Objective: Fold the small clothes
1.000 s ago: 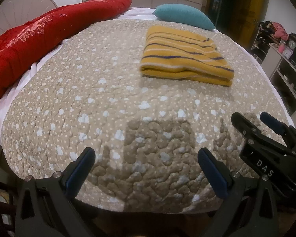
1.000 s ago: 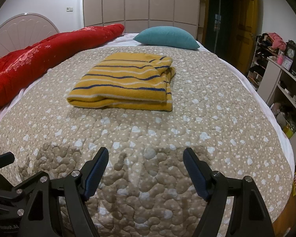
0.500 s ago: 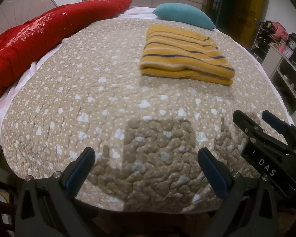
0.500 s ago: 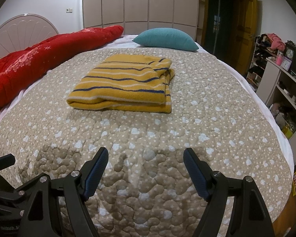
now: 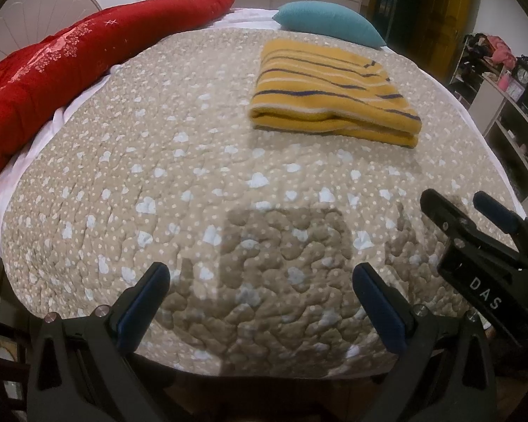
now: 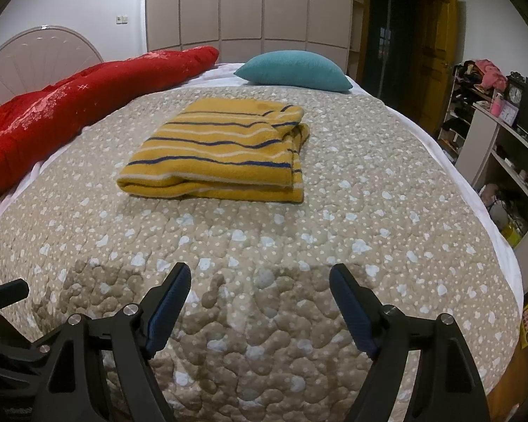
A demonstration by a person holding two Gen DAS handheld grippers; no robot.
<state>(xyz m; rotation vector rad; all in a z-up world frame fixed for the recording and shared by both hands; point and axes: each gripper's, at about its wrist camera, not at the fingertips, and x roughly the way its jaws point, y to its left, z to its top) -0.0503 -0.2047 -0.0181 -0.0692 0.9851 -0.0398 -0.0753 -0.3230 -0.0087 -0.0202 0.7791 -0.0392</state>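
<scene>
We hold our left gripper (image 5: 260,281) and right gripper (image 6: 260,292) spread wide, empty, near the folded yellow striped garment (image 6: 218,151) on the beige quilt (image 6: 369,211); "DAS" marks the right gripper.

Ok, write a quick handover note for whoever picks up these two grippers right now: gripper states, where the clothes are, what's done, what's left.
Left gripper: open, empty, over the near part of the quilted bedspread.
Right gripper: open, empty, beside the left one.
Yellow striped garment: lies folded in a neat stack mid-bed, in front of the teal pillow; neither gripper touches it.
Done: this piece looks fully folded.
Left: no other loose clothes show on the bed; the red duvet lies along the left side.
</scene>
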